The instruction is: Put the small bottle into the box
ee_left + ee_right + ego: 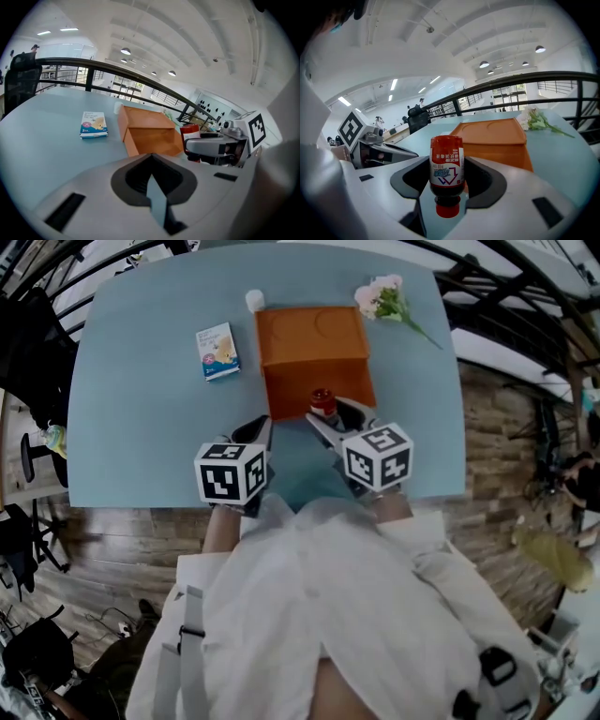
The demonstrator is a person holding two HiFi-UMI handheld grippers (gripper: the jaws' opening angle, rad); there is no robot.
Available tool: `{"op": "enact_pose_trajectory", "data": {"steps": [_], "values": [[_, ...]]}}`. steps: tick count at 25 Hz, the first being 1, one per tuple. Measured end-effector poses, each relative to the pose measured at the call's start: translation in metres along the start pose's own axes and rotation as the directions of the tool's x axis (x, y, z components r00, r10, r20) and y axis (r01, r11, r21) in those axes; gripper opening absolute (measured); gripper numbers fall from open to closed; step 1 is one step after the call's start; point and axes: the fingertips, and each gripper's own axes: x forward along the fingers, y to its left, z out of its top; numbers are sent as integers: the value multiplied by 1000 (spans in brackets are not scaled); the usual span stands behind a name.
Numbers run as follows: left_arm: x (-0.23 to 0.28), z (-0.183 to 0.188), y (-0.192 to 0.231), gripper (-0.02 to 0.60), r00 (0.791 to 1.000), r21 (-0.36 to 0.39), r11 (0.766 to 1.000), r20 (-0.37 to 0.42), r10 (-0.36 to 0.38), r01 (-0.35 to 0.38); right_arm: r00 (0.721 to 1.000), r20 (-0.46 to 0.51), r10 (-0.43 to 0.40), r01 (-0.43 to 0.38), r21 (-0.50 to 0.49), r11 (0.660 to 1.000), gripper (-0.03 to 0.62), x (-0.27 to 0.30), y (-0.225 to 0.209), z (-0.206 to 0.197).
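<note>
Stretching out below the person is a pale blue table [131, 427] on a wood-plank floor, with a dark railing curving round its far edge and a high white ceiling with round lamps overhead. An orange box [314, 348] sits near the middle of the table. A small printed carton [217, 351] lies flat to its left, a sprig of pink flowers [386, 299] lies at its far right corner, and a small white object [253, 299] stands just behind it.

The right gripper [447, 174] is clamped on the small bottle [447, 164]. Its 2 jaws press the bottle's sides, with the red cap pointing back toward the camera and the labelled body pointing toward the box. In the head view the bottle [323, 401] is held at the box's near edge, not inside it.

The left gripper [152, 165] is just beside the right one, its 2 jaws drawn together with nothing between them, only a thin sliver of table showing through.
</note>
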Motion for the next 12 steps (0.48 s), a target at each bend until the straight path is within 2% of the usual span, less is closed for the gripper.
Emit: {"op": "enact_pose_trajectory", "data": {"steps": [5, 12], "values": [[6, -1, 3, 5, 1000, -16, 1000, 1, -7, 7, 999, -32, 24, -26, -79, 997, 218, 3, -3, 4], [16, 7, 6, 5, 1000, -24, 1000, 4, -8, 9, 996, -90, -4, -15, -211, 977, 218, 1, -27, 16]]}}
